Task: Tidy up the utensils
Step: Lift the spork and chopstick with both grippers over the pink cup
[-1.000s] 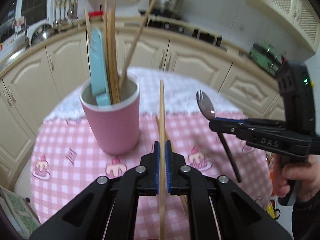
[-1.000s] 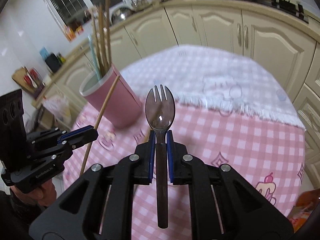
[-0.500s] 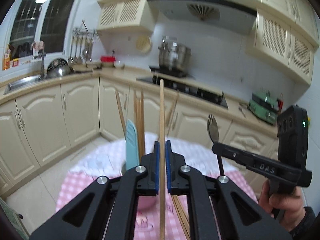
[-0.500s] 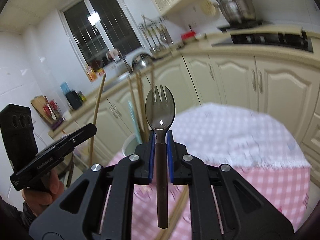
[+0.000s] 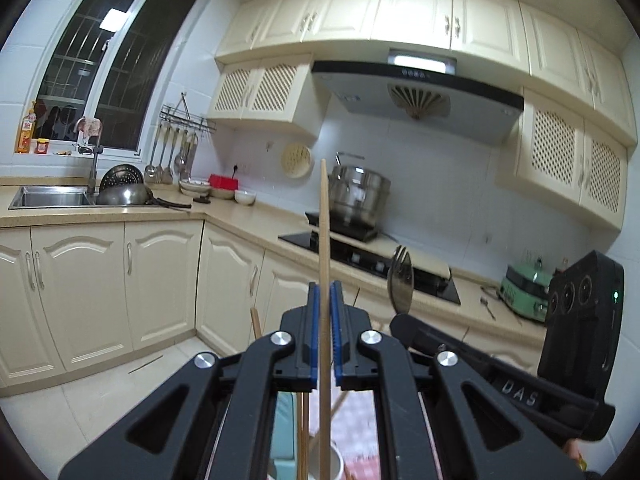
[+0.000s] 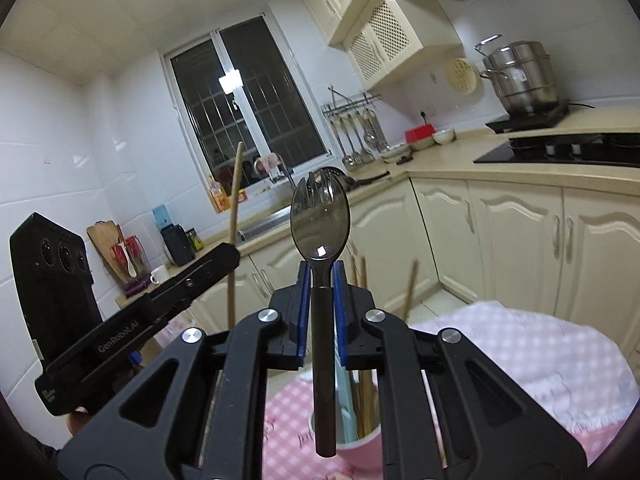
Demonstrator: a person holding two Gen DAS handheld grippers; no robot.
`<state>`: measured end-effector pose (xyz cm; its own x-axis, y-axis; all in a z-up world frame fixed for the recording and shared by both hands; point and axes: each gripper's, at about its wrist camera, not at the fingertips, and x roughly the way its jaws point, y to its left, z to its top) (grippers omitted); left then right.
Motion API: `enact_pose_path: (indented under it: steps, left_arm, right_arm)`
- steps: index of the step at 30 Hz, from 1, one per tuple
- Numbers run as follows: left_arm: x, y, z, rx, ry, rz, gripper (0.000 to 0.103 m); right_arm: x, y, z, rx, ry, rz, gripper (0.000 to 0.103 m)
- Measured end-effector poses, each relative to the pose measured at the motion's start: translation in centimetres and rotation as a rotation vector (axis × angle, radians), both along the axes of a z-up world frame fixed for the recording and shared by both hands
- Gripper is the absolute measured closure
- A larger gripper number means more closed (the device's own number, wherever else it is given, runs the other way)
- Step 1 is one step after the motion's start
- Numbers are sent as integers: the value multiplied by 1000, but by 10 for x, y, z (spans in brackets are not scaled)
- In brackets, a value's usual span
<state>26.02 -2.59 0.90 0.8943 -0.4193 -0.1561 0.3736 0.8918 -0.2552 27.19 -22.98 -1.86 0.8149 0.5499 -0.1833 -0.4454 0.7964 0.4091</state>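
Note:
My left gripper (image 5: pixel 325 300) is shut on a long wooden chopstick (image 5: pixel 324 240) that stands upright between its blue pads. My right gripper (image 6: pixel 321 276) is shut on the dark handle of a metal spork (image 6: pixel 320 222), tines up. Both are raised above the pink utensil cup (image 6: pixel 360 446), seen low in the right wrist view behind my fingers, with wooden chopsticks (image 6: pixel 410 288) and a light blue utensil (image 6: pixel 347 412) inside. In the left wrist view the cup's rim (image 5: pixel 338 462) shows at the bottom. The right gripper (image 5: pixel 404 322) and spork (image 5: pixel 399 284) appear right of the left one.
The pink checked tablecloth (image 6: pixel 520 352) covers a round table below. Cream cabinets (image 5: pixel 80 292), a sink (image 5: pixel 48 196), a cooktop (image 5: pixel 368 252) with a steel pot (image 5: pixel 360 196) and a range hood (image 5: pixel 416 92) line the far walls. A hand (image 6: pixel 78 424) holds the left gripper.
Both grippers rose and tilted up from the table, each keeping its utensil. The cup dropped to the bottom of both views; wall cabinets and window came into sight.

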Motion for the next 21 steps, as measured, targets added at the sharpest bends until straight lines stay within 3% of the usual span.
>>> enact_pose_path:
  steps: [11, 21]
  left_arm:
    - [28, -5, -19, -34, -56, 55, 98]
    - [46, -5, -59, -56, 1, 75, 98]
  right_arm:
    - [26, 10, -20, 7, 3, -29, 92]
    - [35, 21, -45, -23, 36, -22, 91]
